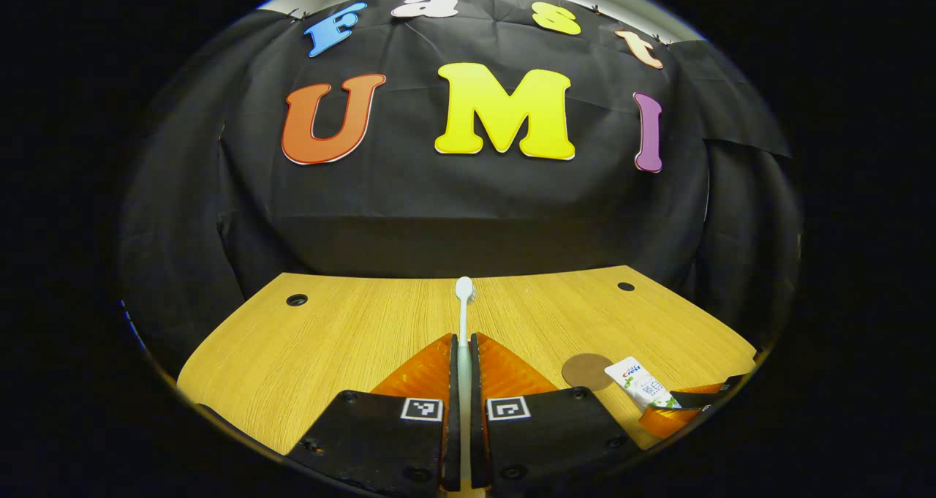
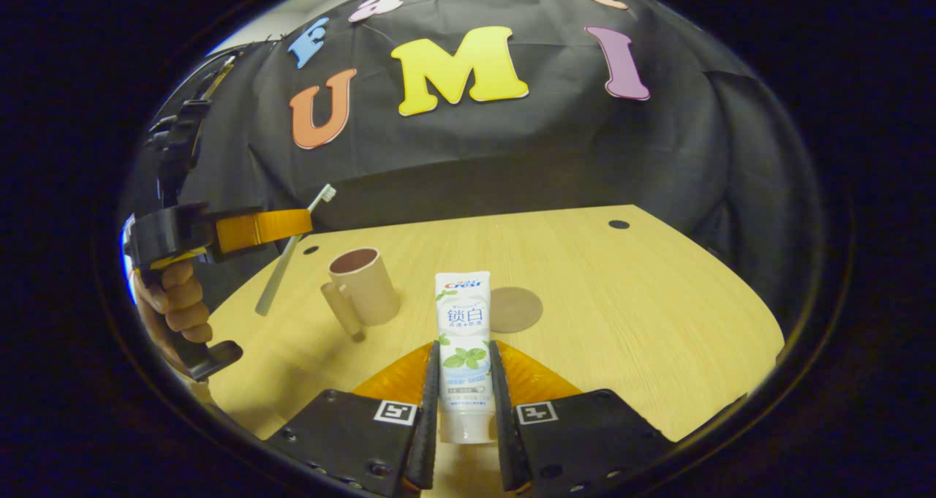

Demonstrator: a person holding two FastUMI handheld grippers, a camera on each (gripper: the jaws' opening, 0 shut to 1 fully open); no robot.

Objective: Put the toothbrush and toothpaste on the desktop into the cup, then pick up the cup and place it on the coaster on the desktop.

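Two grippers held above the counter [image 2: 658, 300]: left gripper [image 1: 463, 381] fingers pinch the toothbrush [image 1: 463, 315], right gripper [image 2: 463, 388] fingers pinch the toothpaste [image 2: 462, 337]. Cup [image 2: 363, 286] stands near the counter's middle, coaster [image 2: 514, 309] just beside it

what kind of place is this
Most likely a staged recording booth, not a real bathroom: black cloth wall behind a bare wooden desk, with a cup, coaster, toothbrush and toothpaste laid out as props.
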